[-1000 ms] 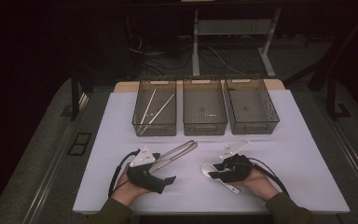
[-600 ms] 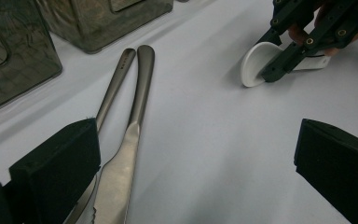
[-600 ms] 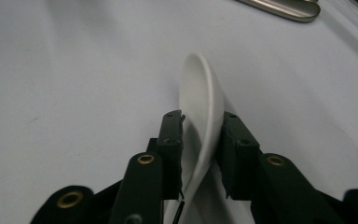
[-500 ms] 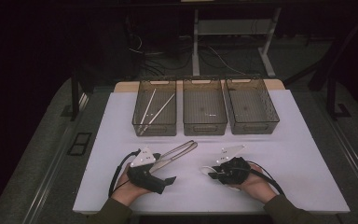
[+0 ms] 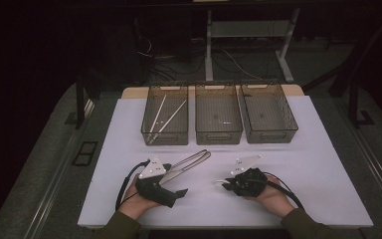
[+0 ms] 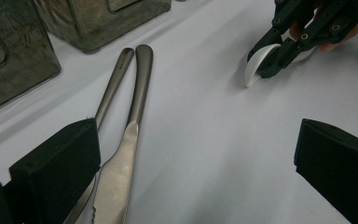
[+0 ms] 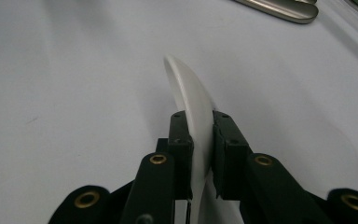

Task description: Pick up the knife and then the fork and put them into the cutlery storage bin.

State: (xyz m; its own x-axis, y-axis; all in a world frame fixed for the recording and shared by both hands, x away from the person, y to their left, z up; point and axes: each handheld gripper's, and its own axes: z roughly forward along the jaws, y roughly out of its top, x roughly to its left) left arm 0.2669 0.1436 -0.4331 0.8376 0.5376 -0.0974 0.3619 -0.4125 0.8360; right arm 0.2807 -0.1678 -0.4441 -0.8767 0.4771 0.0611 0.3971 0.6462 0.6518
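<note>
My right gripper (image 7: 200,140) is shut on a thin white curved plastic utensil (image 7: 189,93); its jaws have just been closing onto it. The utensil's tip sticks out past the pads, just above the white table. From the left gripper view, the right gripper (image 6: 279,51) and the white utensil (image 6: 256,63) are at the upper right. My left gripper (image 6: 196,172) stands open, low over the table. A metal knife (image 6: 121,168) and a second metal utensil (image 6: 114,84) lie side by side next to its left pad. In the high view, the left gripper (image 5: 171,183) and the right gripper (image 5: 226,183) are near the front edge.
Three dark mesh bins stand in a row at the back of the white table (image 5: 308,164). The left bin (image 5: 165,132) holds two long pale sticks, the middle bin (image 5: 218,132) a small item, and the right bin (image 5: 268,130) looks bare. Dark floor and cables lie beyond.
The right hand shifted slightly left and its jaws closed on the white utensil that lay beside it. The left gripper and the metal cutlery stayed put.
</note>
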